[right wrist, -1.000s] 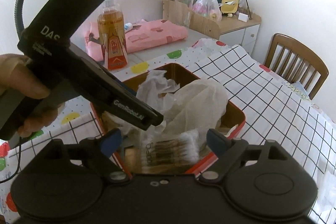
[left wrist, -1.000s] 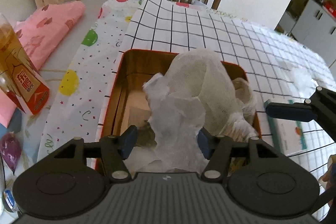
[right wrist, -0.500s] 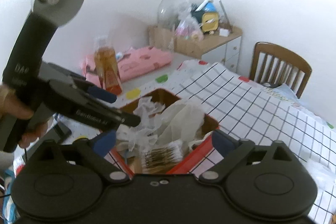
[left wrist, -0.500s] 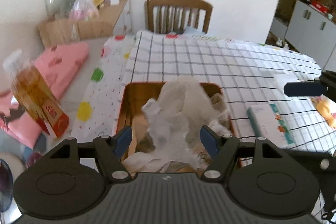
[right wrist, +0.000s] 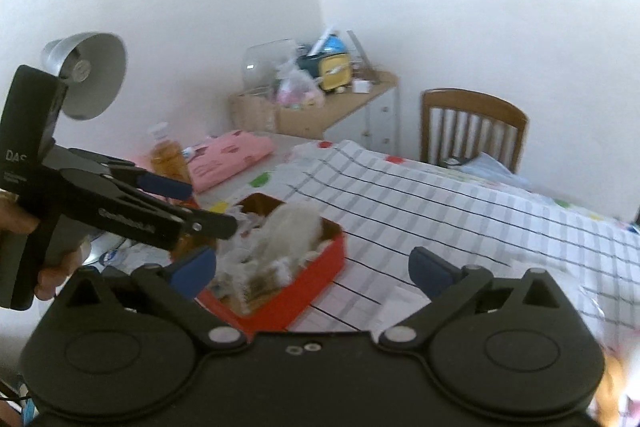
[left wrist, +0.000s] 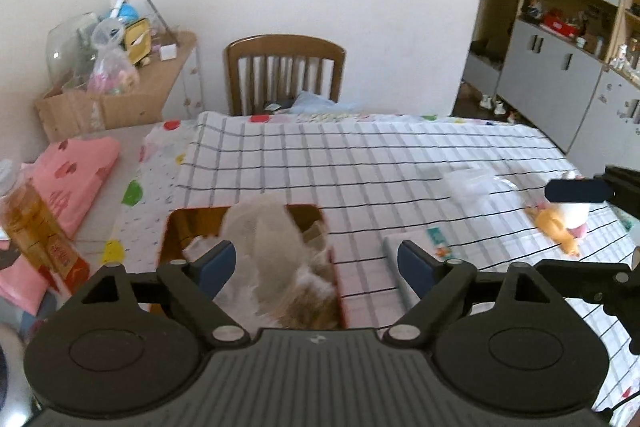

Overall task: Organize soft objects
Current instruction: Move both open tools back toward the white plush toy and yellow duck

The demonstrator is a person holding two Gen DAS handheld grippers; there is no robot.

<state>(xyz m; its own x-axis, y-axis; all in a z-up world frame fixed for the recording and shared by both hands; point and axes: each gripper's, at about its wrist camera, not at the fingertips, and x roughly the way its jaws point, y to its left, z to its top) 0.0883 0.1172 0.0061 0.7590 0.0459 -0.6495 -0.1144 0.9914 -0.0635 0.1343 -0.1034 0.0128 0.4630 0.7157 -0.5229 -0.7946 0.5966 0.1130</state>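
Note:
A red tin box sits on the checked tablecloth, holding a heap of white gauze and crumpled tissue. My left gripper hovers above and behind the box; its jaws are opening, and the gauze lies below them, untouched. In the right wrist view the same box and gauze lie under my right gripper, whose jaws are opening too and hold nothing. The left gripper, held in a hand, reaches in from the left above the box. An orange plush toy lies at the right.
A flat light pack lies just right of the box, a clear plastic bag farther right. An amber bottle and pink folded cloth are on the left. A wooden chair stands behind the table, a desk lamp at left.
Both grippers have risen and drawn back from the box, and their jaws have widened. The gauze that stood between the left fingers now rests in the box.

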